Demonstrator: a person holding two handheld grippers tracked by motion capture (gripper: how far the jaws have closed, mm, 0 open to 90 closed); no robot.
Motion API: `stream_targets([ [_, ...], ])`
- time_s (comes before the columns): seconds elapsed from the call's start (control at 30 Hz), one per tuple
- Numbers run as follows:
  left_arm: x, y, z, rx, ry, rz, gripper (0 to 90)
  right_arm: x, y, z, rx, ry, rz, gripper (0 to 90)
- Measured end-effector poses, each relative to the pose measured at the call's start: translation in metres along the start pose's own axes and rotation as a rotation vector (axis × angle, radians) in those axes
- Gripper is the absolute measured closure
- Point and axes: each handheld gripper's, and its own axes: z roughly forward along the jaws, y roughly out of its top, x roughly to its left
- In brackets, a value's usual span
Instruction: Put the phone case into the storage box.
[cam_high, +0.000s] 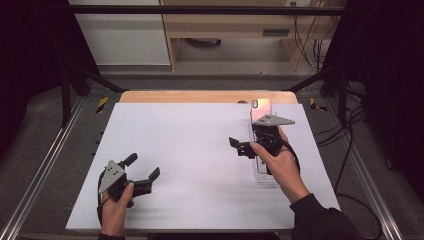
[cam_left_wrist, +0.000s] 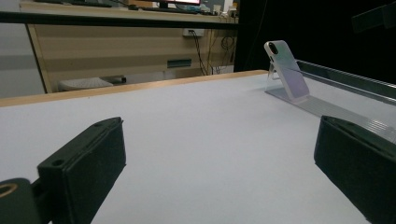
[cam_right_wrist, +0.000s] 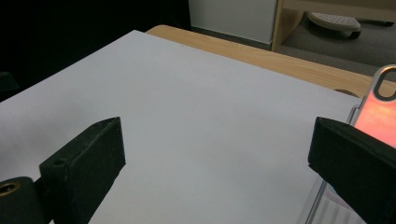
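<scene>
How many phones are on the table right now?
1. The phone leans on a clear stand at the table's far right, just beyond the right gripper. The hand may hide something behind it.

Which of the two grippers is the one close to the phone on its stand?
The right gripper, open beside the phone leaning on the clear stand at the table's right. The left gripper, also open, sits at the near left, far from it.
</scene>
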Motion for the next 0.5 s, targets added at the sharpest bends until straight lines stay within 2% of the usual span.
stream_targets([
  [0.17, -0.004, 0.001, -0.002, 0.006, -0.002, 0.014, 1.4, -0.003, -0.004, -0.010, -0.005, -0.014, -0.007, 4.1],
  [0.5, -0.007, 0.000, -0.007, 0.030, 0.006, 0.037, 1.2, -0.019, -0.019, -0.033, -0.036, -0.030, 0.034, 4.0],
])
